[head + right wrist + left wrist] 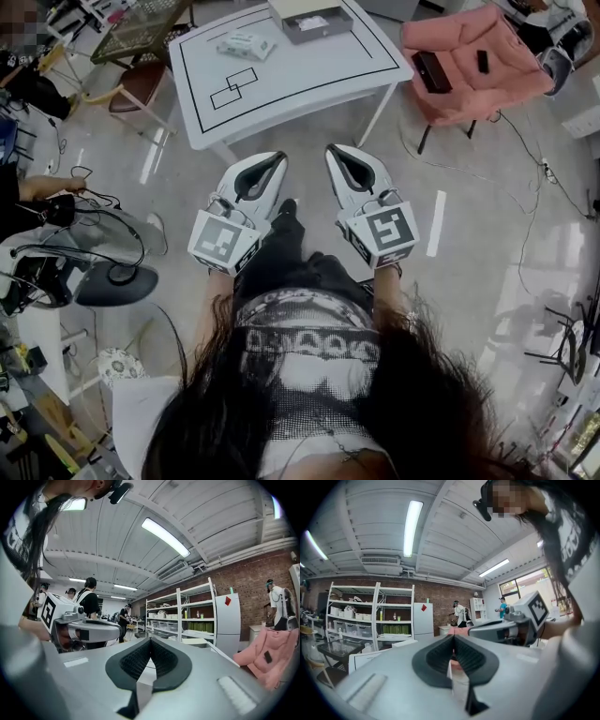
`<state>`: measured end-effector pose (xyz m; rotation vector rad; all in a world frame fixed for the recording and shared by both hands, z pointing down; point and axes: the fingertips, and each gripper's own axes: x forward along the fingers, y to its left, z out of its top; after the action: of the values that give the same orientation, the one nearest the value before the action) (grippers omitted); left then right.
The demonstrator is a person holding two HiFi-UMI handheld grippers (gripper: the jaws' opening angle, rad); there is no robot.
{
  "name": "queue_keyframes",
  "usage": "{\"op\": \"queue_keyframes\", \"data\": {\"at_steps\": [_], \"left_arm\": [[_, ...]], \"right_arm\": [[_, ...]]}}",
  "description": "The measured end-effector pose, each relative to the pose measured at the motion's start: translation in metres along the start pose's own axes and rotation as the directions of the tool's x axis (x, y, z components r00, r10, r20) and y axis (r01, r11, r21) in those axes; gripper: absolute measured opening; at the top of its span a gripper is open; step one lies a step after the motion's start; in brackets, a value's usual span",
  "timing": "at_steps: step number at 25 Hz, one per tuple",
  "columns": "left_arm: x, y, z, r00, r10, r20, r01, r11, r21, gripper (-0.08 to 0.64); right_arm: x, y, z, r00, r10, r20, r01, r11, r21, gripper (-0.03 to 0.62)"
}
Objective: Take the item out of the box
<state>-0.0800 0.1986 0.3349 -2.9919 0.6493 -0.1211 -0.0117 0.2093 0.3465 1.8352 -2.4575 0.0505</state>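
A grey workshop floor (pixel 487 272) separates the operator from the white desk (pixel 300 80). The box (pixel 309 21) sits at the desk's far edge, well apart from both tongs, and its contents are not clearly discernible. The left tongs (pixel 278 159) and right tongs (pixel 334 151) are held side by side at waist level, each fully closed and empty. No step appears complete, so the approach, the reach into the box and lifting the item out all remain.
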Motion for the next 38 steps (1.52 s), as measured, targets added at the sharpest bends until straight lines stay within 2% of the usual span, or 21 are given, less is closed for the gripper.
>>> {"op": "queue_keyframes", "data": {"at_steps": [8, 15, 20, 27, 33, 38], "left_arm": [[0.023, 0.045, -0.015, 1.0, 0.002, -0.023, -0.003, 1.0, -0.007, 0.0], [0.075, 0.115, -0.023, 0.998, -0.061, -0.022, 0.06, 0.998, -0.024, 0.0], [0.108, 0.174, -0.016, 0.996, -0.092, -0.013, 0.091, 0.996, -0.021, 0.0], [0.141, 0.242, -0.019, 0.989, -0.148, -0.008, 0.148, 0.987, -0.062, 0.0], [0.166, 0.283, -0.027, 0.98, -0.2, -0.004, 0.2, 0.977, -0.079, 0.0], [0.177, 0.301, -0.036, 0.973, -0.232, -0.011, 0.23, 0.969, -0.086, 0.0]], "right_arm": [[0.042, -0.016, -0.008, 1.0, -0.009, -0.023, 0.009, 1.0, 0.01, -0.011], [0.123, -0.053, -0.007, 0.998, -0.031, -0.046, 0.032, 0.999, 0.02, -0.011], [0.188, -0.072, -0.001, 0.997, -0.036, -0.064, 0.038, 0.999, 0.033, -0.011], [0.266, -0.094, 0.005, 0.993, -0.074, -0.091, 0.076, 0.997, 0.023, -0.011], [0.309, -0.111, 0.004, 0.986, -0.126, -0.111, 0.127, 0.992, 0.009, -0.011], [0.328, -0.119, -0.003, 0.978, -0.154, -0.141, 0.156, 0.988, 0.003, -0.011]]}}
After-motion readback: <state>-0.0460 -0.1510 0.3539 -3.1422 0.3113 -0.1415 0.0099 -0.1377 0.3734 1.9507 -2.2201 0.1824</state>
